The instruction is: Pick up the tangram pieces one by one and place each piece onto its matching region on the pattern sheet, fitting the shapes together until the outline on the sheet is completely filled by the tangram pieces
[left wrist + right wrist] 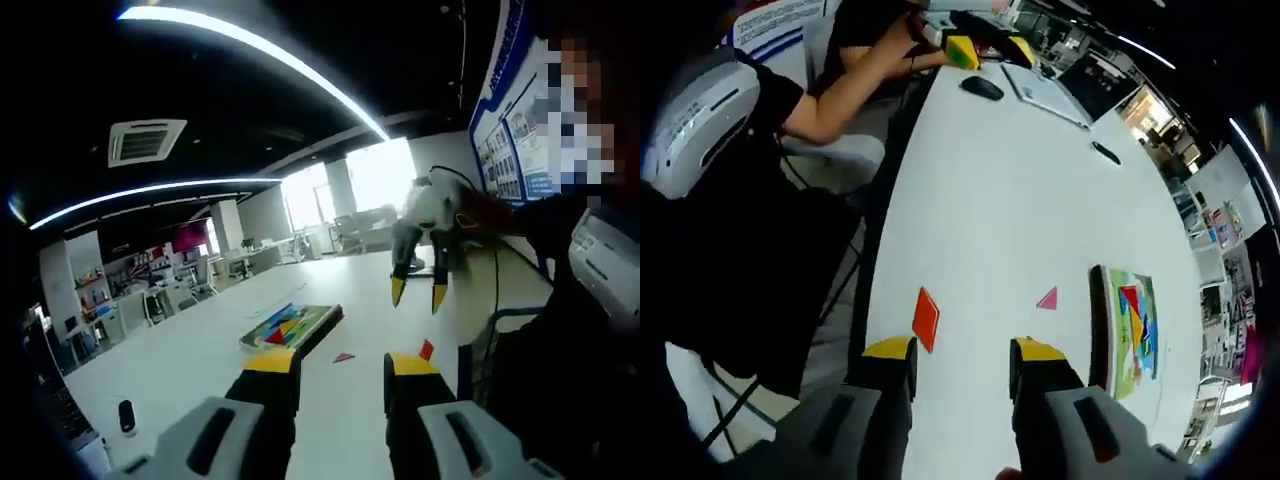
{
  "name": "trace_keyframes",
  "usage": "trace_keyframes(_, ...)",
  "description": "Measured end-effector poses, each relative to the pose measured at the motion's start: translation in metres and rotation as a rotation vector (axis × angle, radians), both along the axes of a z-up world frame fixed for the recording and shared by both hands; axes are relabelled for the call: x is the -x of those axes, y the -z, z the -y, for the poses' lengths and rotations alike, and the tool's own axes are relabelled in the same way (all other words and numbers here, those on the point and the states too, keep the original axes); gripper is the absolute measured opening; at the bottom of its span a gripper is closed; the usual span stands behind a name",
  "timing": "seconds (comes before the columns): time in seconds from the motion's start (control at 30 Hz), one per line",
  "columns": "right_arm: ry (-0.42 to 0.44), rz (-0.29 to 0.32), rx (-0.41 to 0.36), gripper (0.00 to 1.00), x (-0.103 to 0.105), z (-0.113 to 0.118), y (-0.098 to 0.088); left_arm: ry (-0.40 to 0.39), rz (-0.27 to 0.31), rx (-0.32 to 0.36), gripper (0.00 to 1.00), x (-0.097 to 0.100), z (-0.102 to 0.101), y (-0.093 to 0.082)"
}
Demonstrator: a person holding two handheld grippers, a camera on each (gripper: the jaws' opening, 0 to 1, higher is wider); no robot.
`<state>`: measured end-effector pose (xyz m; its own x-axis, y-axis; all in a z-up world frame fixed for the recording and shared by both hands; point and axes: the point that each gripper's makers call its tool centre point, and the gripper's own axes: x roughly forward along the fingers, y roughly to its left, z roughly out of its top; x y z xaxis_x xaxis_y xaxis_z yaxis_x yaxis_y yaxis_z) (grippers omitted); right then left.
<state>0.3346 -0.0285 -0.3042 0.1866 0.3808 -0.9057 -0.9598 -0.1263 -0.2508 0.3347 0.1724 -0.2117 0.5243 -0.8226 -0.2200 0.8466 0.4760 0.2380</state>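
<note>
Both grippers hang above the white bench [1020,180], fingers parted and empty: your left gripper [340,368] and right gripper [962,352]. The flat orange square tangram piece [926,318] lies near the bench edge closest to you, the small pink triangle piece [1046,298] just inward of it, and the green pattern sheet [1128,330] further in. Lower the right gripper squarely over the orange square, straddle opposite edges, then close gently.
</note>
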Motion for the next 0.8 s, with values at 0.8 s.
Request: trace_keyframes(0.8,-0.059,-0.168,0.285,0.23,0.016,-0.015,0.067,0.036,0.015,-0.041,0.34,0.006,0.001,0.005)
